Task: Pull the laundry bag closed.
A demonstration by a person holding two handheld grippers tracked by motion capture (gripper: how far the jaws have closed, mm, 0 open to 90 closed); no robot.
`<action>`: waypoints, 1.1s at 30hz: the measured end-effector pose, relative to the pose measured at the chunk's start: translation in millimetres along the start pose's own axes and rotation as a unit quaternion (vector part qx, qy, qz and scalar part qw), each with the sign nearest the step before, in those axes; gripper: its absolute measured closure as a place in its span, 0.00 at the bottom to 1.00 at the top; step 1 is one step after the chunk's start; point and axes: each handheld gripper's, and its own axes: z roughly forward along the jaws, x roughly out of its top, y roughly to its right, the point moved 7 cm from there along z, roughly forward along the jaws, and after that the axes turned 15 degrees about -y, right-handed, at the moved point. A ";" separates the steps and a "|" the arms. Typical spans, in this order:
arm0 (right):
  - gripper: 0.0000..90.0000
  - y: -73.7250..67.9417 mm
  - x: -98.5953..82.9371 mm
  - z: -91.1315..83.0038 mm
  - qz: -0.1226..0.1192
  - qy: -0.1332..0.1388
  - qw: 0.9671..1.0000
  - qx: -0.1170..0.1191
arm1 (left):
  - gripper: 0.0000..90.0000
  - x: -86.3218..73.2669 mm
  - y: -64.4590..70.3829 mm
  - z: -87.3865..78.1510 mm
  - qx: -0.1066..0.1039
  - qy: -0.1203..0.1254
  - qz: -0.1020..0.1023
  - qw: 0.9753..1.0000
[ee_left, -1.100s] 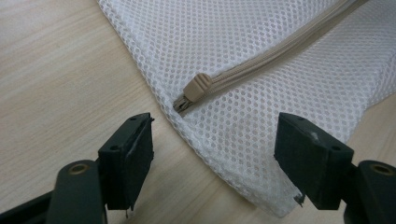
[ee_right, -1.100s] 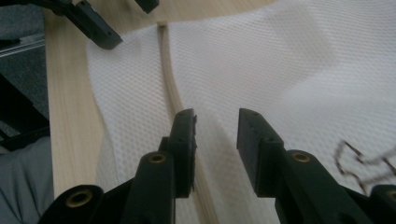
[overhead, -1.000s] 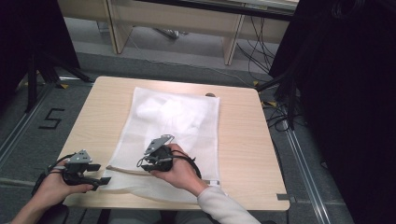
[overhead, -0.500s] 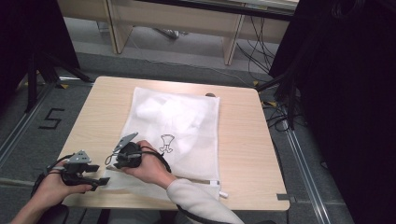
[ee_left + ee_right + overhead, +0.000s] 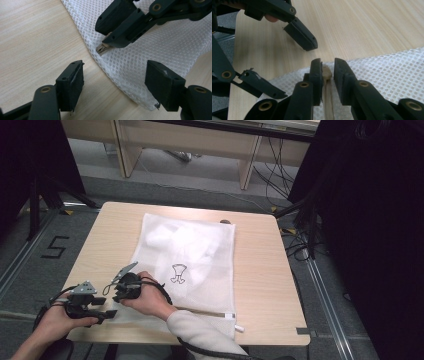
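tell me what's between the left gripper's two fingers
In the left gripper view, the left gripper stands open over bare table and the corner edge of the white mesh bag, apart from both fingers.

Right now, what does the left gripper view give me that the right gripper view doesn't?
Left gripper view: its own jaws wide open, straddling the mesh bag's rounded corner. Right gripper view: the right gripper closed on the zipper pull, with beige zipper tape running back between its jaws. Both: the pull pinched at the bag's edge on the wooden table, with the opposite gripper close.
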 end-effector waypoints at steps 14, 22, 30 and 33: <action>0.91 -6.9 7.9 -17.8 -0.014 0.018 1.000 0.002 | 0.44 6.3 2.4 2.9 -0.052 0.016 -0.041 0.998; 0.91 -8.3 9.0 -27.4 -0.034 0.029 0.999 0.001 | 0.59 13.8 -0.3 7.6 -0.096 0.025 -0.065 0.993; 0.91 -11.1 5.0 -29.2 -0.016 0.019 1.000 0.009 | 0.85 16.1 1.0 7.0 -0.106 0.016 -0.059 0.992; 0.91 -8.9 1.5 -30.7 -0.017 0.013 1.000 0.005 | 0.92 17.4 2.3 5.7 -0.110 0.012 -0.063 0.992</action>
